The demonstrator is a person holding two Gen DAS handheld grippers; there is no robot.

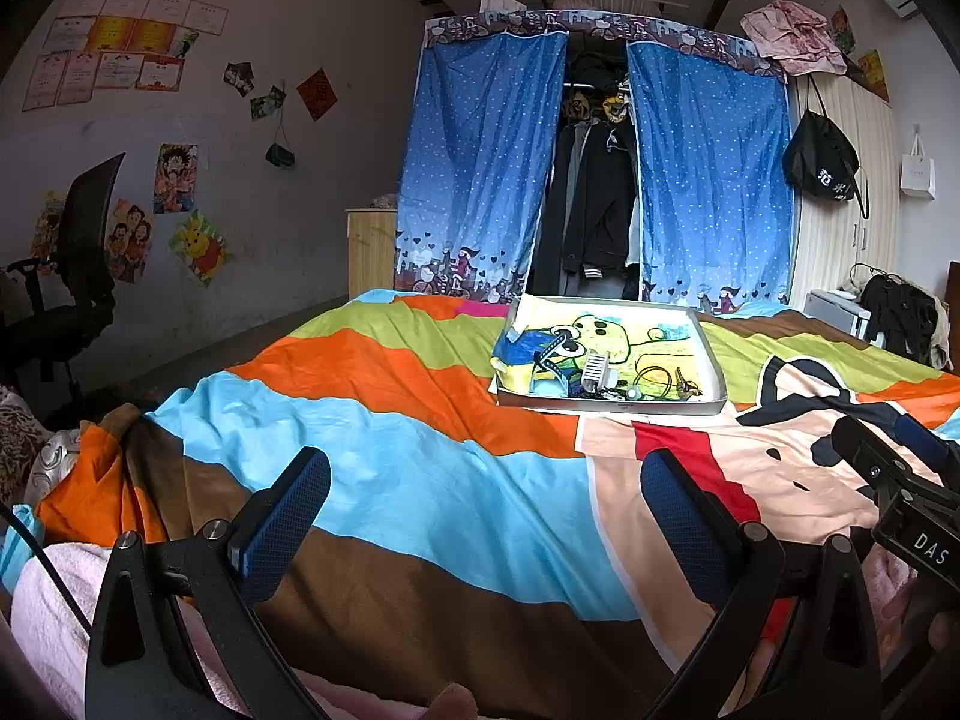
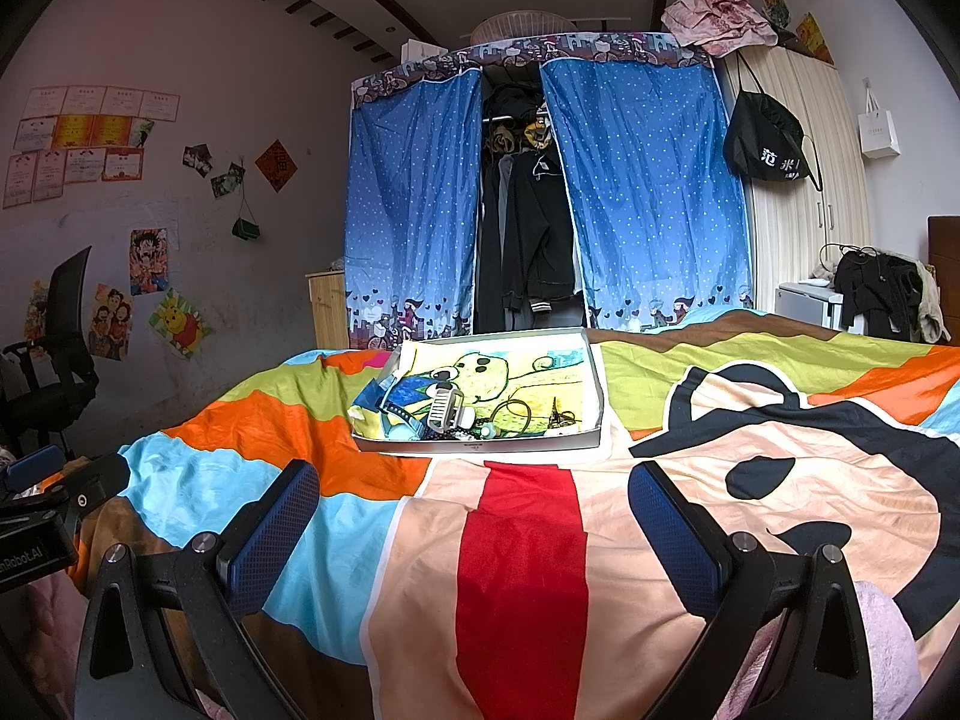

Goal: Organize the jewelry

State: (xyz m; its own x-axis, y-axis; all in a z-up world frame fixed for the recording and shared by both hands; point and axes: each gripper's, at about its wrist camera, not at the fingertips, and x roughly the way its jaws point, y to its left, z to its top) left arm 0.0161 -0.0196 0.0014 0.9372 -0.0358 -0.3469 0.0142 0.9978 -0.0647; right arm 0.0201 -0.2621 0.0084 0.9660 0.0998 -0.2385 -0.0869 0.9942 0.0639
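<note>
Left tongs (image 1: 486, 516) and right tongs (image 2: 474, 531) both hang spread wide, pinching nothing, low over the striped bedspread (image 2: 516, 570). Well ahead of both, on the bed, lies a shallow tray (image 2: 600, 414) with jewelry (image 2: 480, 423) heaped along its near edge.

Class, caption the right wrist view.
Open right gripper hovers over the quilt, facing a jewelry tray.

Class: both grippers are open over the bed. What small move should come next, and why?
Probably reach both forward toward the tray. The left gripper and right gripper are open and empty, and the jewelry sits piled at the tray's near edge, beyond them.
</note>
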